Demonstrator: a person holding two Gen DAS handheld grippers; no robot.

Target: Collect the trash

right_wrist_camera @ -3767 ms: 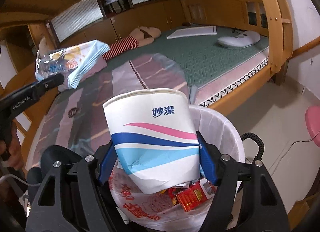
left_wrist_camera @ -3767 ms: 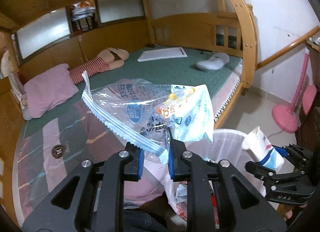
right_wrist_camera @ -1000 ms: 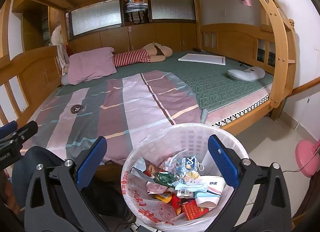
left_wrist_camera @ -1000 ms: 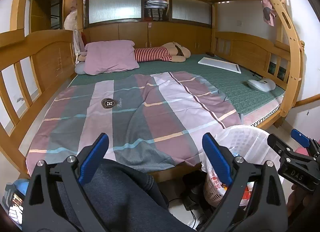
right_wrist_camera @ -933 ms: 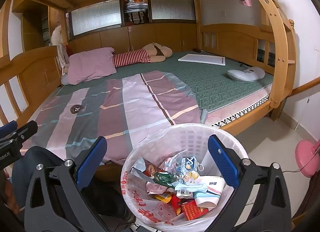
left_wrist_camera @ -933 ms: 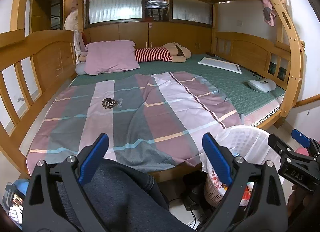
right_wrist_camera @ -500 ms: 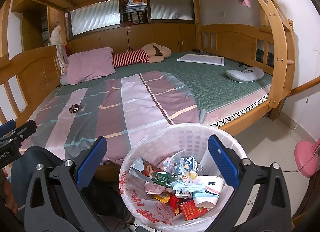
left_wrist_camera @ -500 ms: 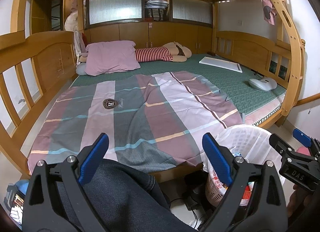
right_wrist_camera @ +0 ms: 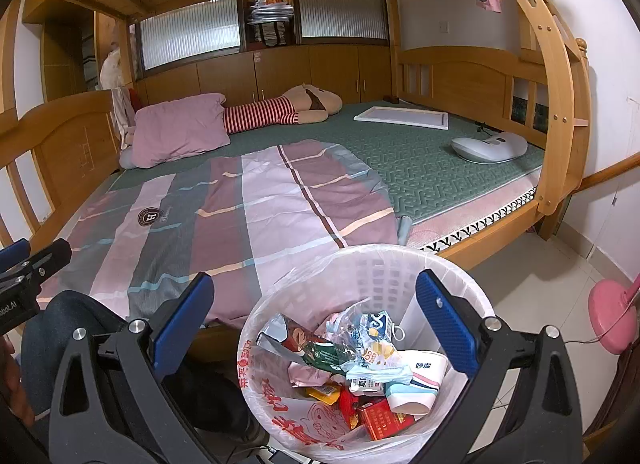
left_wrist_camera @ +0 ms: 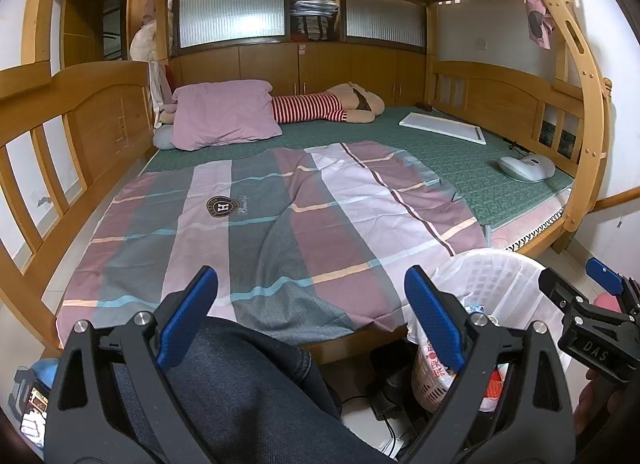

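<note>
Your right gripper (right_wrist_camera: 312, 324) hangs just above the white trash basket (right_wrist_camera: 452, 268) on the floor beside the bed, fingers spread wide and empty. Inside its printed plastic liner lie crumpled snack wrappers (right_wrist_camera: 320, 348), a squashed paper cup (right_wrist_camera: 416, 380) and a red box (right_wrist_camera: 380, 420). Your left gripper (left_wrist_camera: 310, 320) is equally wide and empty, over your knee (left_wrist_camera: 248, 388). Beyond lies the striped blanket (left_wrist_camera: 280, 220).

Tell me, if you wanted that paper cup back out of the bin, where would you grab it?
Probably by its open rim. The cup lies on its side atop the trash in the bin, mouth toward the bin wall, so the right gripper, now open, should come from above.
</note>
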